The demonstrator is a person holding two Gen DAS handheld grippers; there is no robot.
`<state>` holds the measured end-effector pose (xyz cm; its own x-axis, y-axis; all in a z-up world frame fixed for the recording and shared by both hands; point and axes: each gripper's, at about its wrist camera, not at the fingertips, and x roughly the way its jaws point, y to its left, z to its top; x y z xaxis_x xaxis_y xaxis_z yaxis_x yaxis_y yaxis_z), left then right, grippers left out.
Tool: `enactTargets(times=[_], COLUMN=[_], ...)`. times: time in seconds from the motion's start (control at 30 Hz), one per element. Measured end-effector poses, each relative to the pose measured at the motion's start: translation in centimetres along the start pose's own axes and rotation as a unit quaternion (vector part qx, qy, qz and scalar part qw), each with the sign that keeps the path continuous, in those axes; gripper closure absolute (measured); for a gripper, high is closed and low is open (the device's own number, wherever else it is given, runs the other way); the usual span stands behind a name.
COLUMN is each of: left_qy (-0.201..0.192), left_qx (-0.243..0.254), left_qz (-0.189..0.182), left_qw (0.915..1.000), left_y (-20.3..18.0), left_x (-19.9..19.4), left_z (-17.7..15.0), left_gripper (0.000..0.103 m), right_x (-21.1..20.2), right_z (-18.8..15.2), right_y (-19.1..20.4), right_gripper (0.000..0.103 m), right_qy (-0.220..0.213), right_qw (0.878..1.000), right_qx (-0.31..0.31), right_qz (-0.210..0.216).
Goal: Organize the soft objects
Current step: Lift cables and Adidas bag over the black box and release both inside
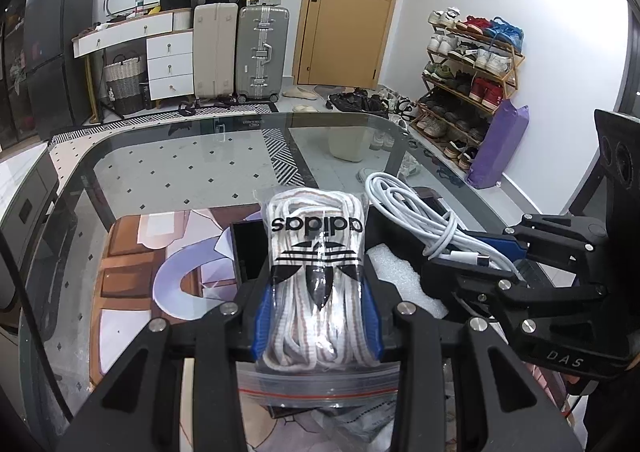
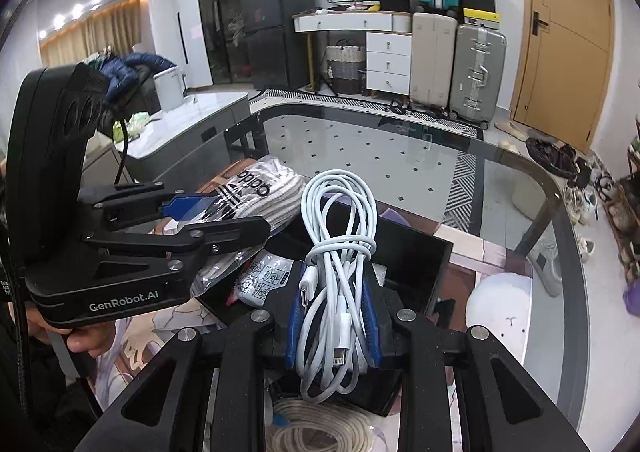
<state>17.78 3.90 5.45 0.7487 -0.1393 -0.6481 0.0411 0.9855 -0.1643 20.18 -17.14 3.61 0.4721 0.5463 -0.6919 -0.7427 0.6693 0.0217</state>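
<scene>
left gripper (image 1: 316, 316) clamped on the bagged shoelaces (image 1: 316, 252), held above the black box (image 1: 250, 252), likely for dropping inside. right gripper (image 2: 332, 320) pinched around the coiled white cable (image 2: 340, 236), also raised over the black box, beside the laces. both bundles gripped mid-coil, probably to stop unravelling. grey cord coil (image 2: 316, 428) low, nearer than the box.

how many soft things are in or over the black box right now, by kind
bagged shoelaces: 1, the adidas lace bag held in the left tool
white charging cables: 1, the cable bundle held in the right tool
printed plastic packets: 1, the packet lying in the black box
beige cord coils: 1, the coil low in the right wrist view
total: 4
</scene>
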Motion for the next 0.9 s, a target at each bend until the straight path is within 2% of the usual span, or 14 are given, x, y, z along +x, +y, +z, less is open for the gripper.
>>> enactTargets(times=[0.37, 0.57, 0.7, 0.77, 0.8, 0.83, 0.87, 0.9], left_qy=[-0.006, -0.002, 0.006, 0.009, 0.011, 0.015, 0.018, 0.016], left_qx=[-0.008, 0.004, 0.002, 0.007, 0.011, 0.016, 0.019, 0.018], left_qz=[-0.005, -0.011, -0.010, -0.011, -0.010, -0.008, -0.005, -0.008], left_qw=[0.9999, 0.9999, 0.9999, 0.9999, 0.9998, 0.9997, 0.9996, 0.9997], left_y=[0.2, -0.4, -0.6, -0.9, -1.0, -1.2, -1.3, -1.4], left_x=[0.1, 0.3, 1.0, 1.1, 1.1, 1.1, 1.1, 0.8], left_z=[-0.1, -0.2, -0.3, -0.4, -0.5, -0.6, -0.8, -0.8], left_gripper=[0.067, 0.066, 0.065, 0.064, 0.059, 0.049, 0.045, 0.042], right_x=[1.7, 1.9, 1.7, 1.3, 0.9, 0.5, 0.0, -0.7], right_z=[-0.5, -0.4, -0.1, -0.2, -0.4, -0.6, -0.7, -1.0], right_y=[-0.4, -0.6, -0.9, -1.0, -1.1, -1.2, -1.3, -1.2], right_gripper=[0.077, 0.077, 0.073, 0.063, 0.055, 0.051, 0.042, 0.027], right_qy=[0.049, 0.037, 0.030, 0.025, 0.020, 0.014, 0.004, -0.012], right_qw=[0.999, 0.999, 0.999, 0.999, 0.999, 0.999, 0.999, 0.999], right_qx=[-0.023, -0.020, -0.021, -0.020, -0.018, -0.014, -0.009, -0.006], right_qz=[0.003, 0.000, -0.019, -0.025, -0.031, -0.032, -0.033, -0.039])
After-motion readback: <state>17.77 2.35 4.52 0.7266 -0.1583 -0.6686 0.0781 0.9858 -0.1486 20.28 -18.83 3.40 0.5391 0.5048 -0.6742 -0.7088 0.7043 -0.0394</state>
